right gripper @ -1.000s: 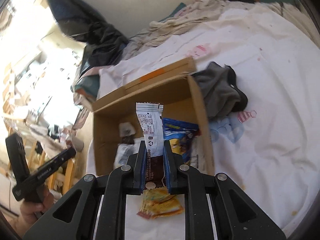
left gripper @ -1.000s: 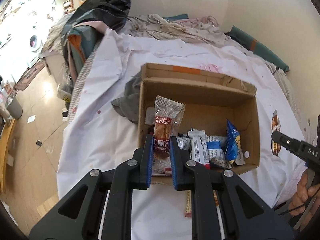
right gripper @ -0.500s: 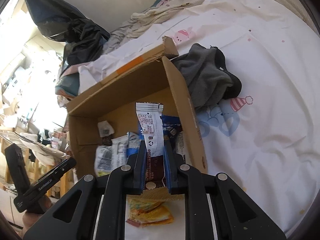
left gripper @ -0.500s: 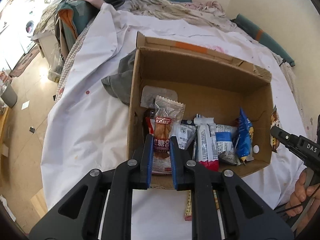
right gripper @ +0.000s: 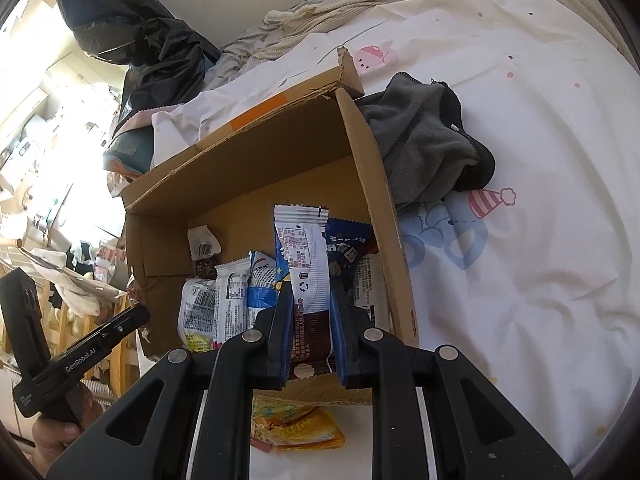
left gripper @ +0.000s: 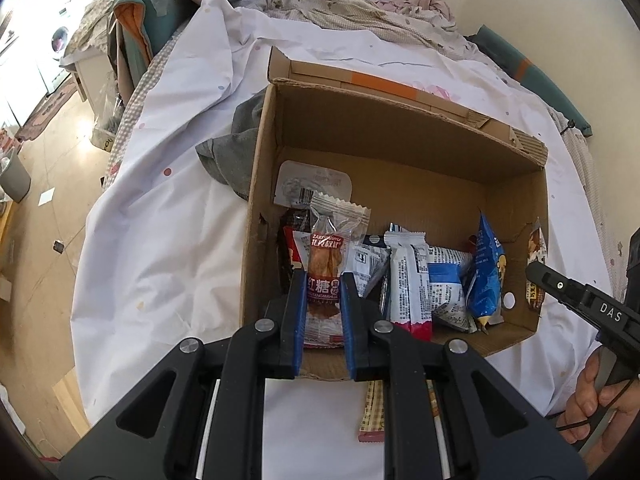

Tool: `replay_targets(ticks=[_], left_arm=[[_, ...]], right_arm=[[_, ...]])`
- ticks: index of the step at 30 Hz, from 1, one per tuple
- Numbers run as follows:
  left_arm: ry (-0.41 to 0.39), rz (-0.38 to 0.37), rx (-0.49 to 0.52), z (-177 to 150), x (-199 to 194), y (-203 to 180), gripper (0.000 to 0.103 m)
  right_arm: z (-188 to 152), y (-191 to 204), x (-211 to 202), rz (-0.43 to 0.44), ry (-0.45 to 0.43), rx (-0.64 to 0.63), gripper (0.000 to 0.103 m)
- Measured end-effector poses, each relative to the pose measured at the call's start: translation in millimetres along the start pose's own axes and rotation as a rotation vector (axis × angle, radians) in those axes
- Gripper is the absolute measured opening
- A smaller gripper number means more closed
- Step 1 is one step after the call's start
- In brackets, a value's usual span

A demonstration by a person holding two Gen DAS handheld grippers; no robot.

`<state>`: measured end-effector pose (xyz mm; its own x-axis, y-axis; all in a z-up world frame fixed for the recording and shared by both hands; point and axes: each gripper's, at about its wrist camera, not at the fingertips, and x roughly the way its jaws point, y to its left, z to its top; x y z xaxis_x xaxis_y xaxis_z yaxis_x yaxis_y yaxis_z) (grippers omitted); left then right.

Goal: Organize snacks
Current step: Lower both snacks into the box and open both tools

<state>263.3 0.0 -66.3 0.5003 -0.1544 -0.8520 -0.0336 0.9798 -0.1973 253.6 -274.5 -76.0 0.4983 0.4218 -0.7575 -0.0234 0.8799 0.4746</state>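
An open cardboard box [left gripper: 256, 200] lies on a white bedsheet with several snack packets standing along its near side. My left gripper [left gripper: 323, 280] is shut on a clear packet [left gripper: 326, 256] holding a brown snack with a red label. It hangs just over the box's near left corner. My right gripper [right gripper: 312, 292] is shut on a white and brown bar wrapper [right gripper: 306, 256], held upright over the near wall of the box [right gripper: 372, 168]. Beside it are a white packet [right gripper: 232, 292] and a dark blue one [right gripper: 348, 248].
A grey cloth [left gripper: 232, 160] [right gripper: 424, 140] lies against one side of the box. On the sheet in front of the box are a striped stick packet [left gripper: 372, 412] and a yellow packet [right gripper: 296, 428]. Rumpled bedding and black bags pile up at the far end.
Both grippers have come down and closer to the box, which now fills more of each view. Each still holds its packet.
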Motion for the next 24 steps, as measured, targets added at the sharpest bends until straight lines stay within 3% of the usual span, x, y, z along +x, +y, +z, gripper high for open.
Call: replay_targets(ticks=[8, 11, 12, 14, 16, 18, 21, 24], left_arm=[[-0.006, 0.001, -0.011, -1, -3, 1, 0.014], [-0.014, 0.005, -0.008, -1, -4, 1, 0.014], [-0.015, 0.005, -0.006, 0, -5, 0, 0.014], [-0.019, -0.001, -0.011, 0, -6, 1, 0.015], [-0.018, -0.011, -0.017, 0, -7, 1, 0.029], [-0.029, -0.02, -0.03, 0, -8, 2, 0.05], [-0.038, -0.016, -0.027, 2, -10, 2, 0.062], [-0.039, -0.03, -0.034, 3, -10, 4, 0.066]], right_arm=[[1, 2, -2, 0.006, -0.012, 0.003, 0.022], [2, 2, -6, 0.005, -0.033, 0.012, 0.045], [2, 2, -10, 0.016, -0.048, 0.014, 0.058], [3, 4, -16, 0.026, -0.085, 0.007, 0.066], [3, 5, -18, 0.024, -0.094, 0.001, 0.067], [4, 4, -17, 0.026, -0.088, 0.006, 0.067], [5, 3, -16, 0.025, -0.083, 0.009, 0.067], [5, 3, -16, 0.027, -0.085, 0.009, 0.067]])
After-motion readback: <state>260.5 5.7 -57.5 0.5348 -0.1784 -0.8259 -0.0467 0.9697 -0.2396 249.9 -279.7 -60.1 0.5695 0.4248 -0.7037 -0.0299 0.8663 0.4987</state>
